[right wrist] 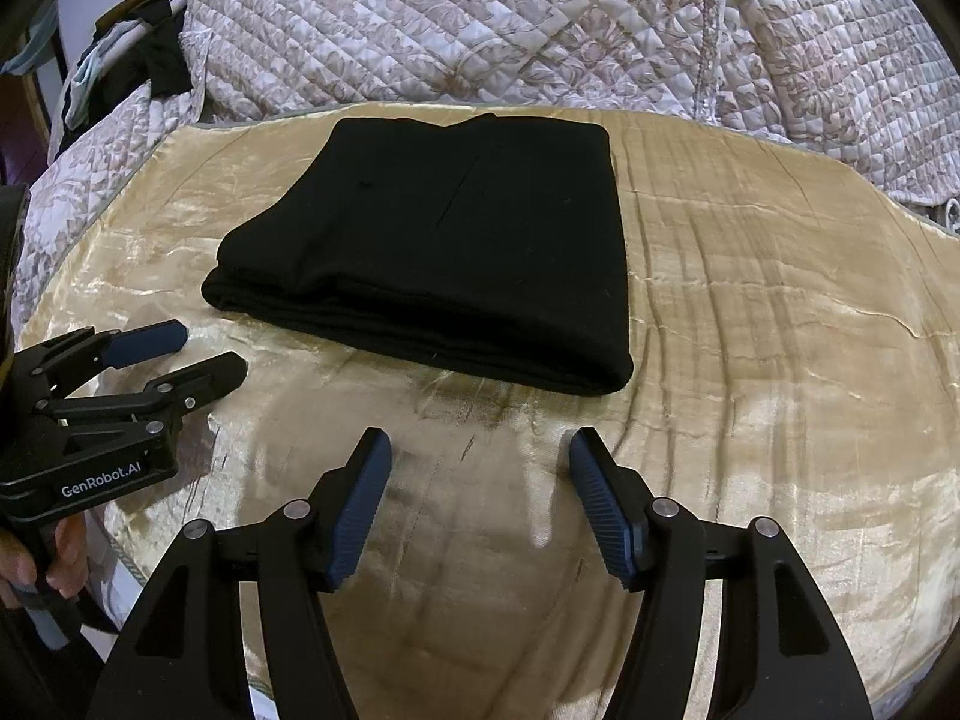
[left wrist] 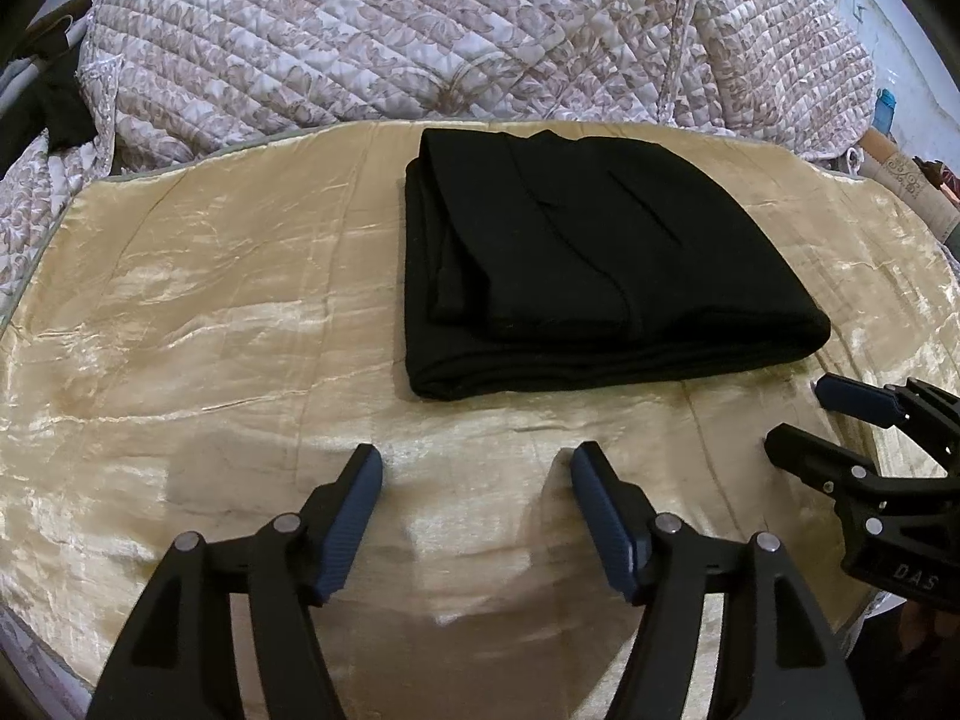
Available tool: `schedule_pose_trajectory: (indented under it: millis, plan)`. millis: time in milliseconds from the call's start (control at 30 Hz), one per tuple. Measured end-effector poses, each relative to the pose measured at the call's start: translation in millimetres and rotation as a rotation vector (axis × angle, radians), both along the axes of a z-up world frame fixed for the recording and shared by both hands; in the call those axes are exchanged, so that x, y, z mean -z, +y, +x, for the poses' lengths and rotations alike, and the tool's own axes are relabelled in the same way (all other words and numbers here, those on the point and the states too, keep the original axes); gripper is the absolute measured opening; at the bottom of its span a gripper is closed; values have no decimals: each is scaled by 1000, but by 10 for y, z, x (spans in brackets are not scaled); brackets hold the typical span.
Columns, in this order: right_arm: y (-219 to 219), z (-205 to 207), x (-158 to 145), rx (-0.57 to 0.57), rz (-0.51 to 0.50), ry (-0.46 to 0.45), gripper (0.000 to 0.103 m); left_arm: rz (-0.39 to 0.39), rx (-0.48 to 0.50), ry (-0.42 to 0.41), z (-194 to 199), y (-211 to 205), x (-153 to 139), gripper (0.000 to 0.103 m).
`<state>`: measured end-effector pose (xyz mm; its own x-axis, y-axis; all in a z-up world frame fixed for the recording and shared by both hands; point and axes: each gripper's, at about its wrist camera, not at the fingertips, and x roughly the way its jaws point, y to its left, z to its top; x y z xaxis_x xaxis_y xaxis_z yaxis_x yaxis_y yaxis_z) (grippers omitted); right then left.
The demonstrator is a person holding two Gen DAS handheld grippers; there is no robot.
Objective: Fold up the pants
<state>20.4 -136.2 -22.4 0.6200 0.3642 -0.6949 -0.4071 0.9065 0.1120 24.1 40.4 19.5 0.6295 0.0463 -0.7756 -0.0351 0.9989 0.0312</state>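
Note:
Black pants [left wrist: 588,264] lie folded into a thick rectangle on a gold satin cloth [left wrist: 210,312]; they also show in the right wrist view [right wrist: 444,252]. My left gripper [left wrist: 477,474] is open and empty, hovering over the cloth just in front of the pants. My right gripper [right wrist: 480,459] is open and empty too, in front of the pants' near edge. Each gripper shows in the other's view: the right one at the right edge [left wrist: 798,420], the left one at the left edge [right wrist: 210,348], both apart from the pants.
A quilted floral bedspread [left wrist: 420,30] is bunched behind the gold cloth [right wrist: 780,300] and round its sides. Dark clothes [right wrist: 156,54] hang at the far left. A hand [right wrist: 36,558] holds the left gripper's handle.

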Motion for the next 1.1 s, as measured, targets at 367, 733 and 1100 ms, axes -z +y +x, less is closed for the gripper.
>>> schedule_pose_trajectory:
  millis: [367, 733, 1100]
  plan:
    - [12, -2, 0, 0, -5, -2, 63, 6, 4, 8, 12, 2, 4, 72]
    - [14, -9, 6, 1, -5, -1, 64, -10, 1, 16, 22, 33, 9, 75]
    - [19, -8, 6, 1, -6, -2, 64, -15, 3, 18, 23, 55, 8, 77]
